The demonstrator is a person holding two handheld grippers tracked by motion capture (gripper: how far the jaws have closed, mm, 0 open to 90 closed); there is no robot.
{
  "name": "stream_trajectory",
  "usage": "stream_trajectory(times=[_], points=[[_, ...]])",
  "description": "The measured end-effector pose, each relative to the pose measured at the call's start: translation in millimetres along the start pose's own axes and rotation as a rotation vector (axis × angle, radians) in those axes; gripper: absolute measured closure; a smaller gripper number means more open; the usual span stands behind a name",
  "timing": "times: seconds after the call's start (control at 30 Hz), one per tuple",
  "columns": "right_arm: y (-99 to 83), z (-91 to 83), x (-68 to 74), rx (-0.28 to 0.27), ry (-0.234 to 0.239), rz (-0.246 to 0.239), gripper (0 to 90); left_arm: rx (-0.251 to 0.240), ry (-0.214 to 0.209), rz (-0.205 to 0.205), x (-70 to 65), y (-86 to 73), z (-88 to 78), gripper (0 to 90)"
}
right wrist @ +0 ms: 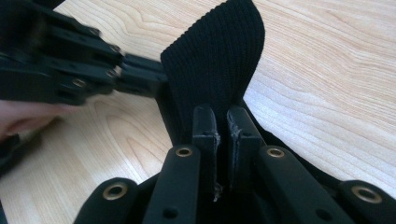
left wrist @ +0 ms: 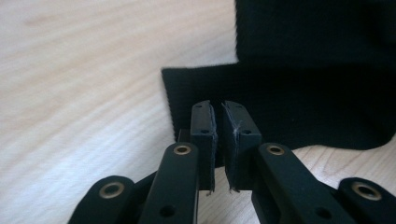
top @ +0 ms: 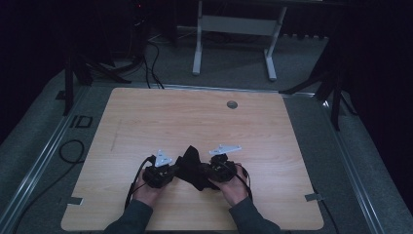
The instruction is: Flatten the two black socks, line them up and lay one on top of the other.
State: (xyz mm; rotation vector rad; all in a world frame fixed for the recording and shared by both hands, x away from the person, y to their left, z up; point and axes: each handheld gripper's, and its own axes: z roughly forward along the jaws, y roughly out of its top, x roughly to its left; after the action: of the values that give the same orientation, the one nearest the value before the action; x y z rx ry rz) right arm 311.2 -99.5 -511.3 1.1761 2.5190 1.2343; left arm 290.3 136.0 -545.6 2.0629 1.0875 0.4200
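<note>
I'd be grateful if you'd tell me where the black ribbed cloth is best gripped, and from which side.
Probably by a thin edge, with each gripper coming in level from its own side. The black cloth lies bunched between the left gripper and right gripper, its middle humped up; the edges near the table offer a single layer to pinch.

Free room and obstacles on the desk point(top: 146, 117). The wooden top lies bare on every side of the two hands: a wide open stretch toward the far edge, broken by a small round grey grommet point(top: 232, 104), and open strips to the left and right edges. Between the left gripper point(top: 171, 171) and the right gripper point(top: 208, 171) a black ribbed cloth point(top: 191, 165) bunches up, closing that gap. Beyond the far edge stands a white frame point(top: 234, 29) on the floor.
</note>
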Motion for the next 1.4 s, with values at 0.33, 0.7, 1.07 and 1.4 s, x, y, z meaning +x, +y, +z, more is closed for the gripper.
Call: stream_trajectory(times=[0.33,0.7,1.07,1.4], points=[[1.0,15.0,6.1,0.037,0.012,-0.019,83.6,-0.05,0.001,-0.077,20.7,0.3,-21.3,80.5],[-1.5,33.7,11.2,0.085,0.023,-0.027,83.5,-0.03,-0.001,-0.068,19.9,-0.7,-22.4,85.1],[-3.1,40.4,11.1,0.096,0.025,-0.011,83.4,0.009,-0.005,-0.029,11.4,-1.3,-11.5,86.2],[-3.4,40.9,10.2,0.091,0.021,0.019,83.3,0.023,0.033,0.029,4.1,0.2,1.2,86.3]])
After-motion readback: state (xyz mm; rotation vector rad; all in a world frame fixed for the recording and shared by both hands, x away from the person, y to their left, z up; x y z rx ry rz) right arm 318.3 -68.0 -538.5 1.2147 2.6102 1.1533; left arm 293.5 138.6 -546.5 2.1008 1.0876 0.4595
